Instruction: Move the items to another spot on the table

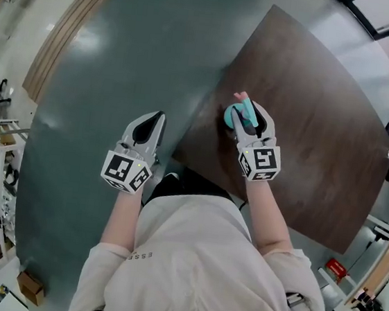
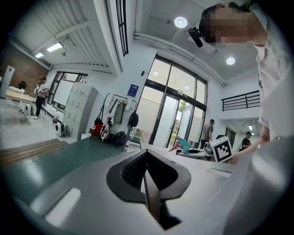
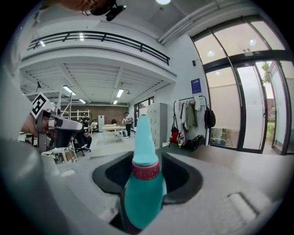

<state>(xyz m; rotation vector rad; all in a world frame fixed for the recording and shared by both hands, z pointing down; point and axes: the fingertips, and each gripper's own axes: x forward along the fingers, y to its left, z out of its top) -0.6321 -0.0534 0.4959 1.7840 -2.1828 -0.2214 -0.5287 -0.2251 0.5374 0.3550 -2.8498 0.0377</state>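
— Pale shirt (image 1: pixel 197 256) and two forearms fill the bottom of the head view. What is each hand doing?

— The right gripper (image 1: pixel 251 119) has its fingers closed on the teal bottle (image 3: pixel 143 183). They grip the round body below the red collar (image 3: pixel 145 170), and the cone nozzle points away from the person. The left gripper (image 1: pixel 149 126) carries nothing, and its fingers are pressed together.

— Where does that put the bottle?

— Over the brown surface (image 1: pixel 324 117), just inside its left edge and toward the near-left corner. I cannot tell whether it touches the wood or hangs above it. The left gripper is off the surface, out over the green floor (image 1: pixel 106 71) beyond that edge.

— How should it handle?

— Light, I'd guess, since it looks like a small plastic squeeze bottle. The walls probably give, so a hard pinch might dent it or force out the contents. It is smooth and rounded, so it could swivel between the fingers. The body is the place to hold, because the tapering nozzle would slip free.

— And setting it down?

— It lies nearly level in the grip. Laid on its side, a round body could roll.
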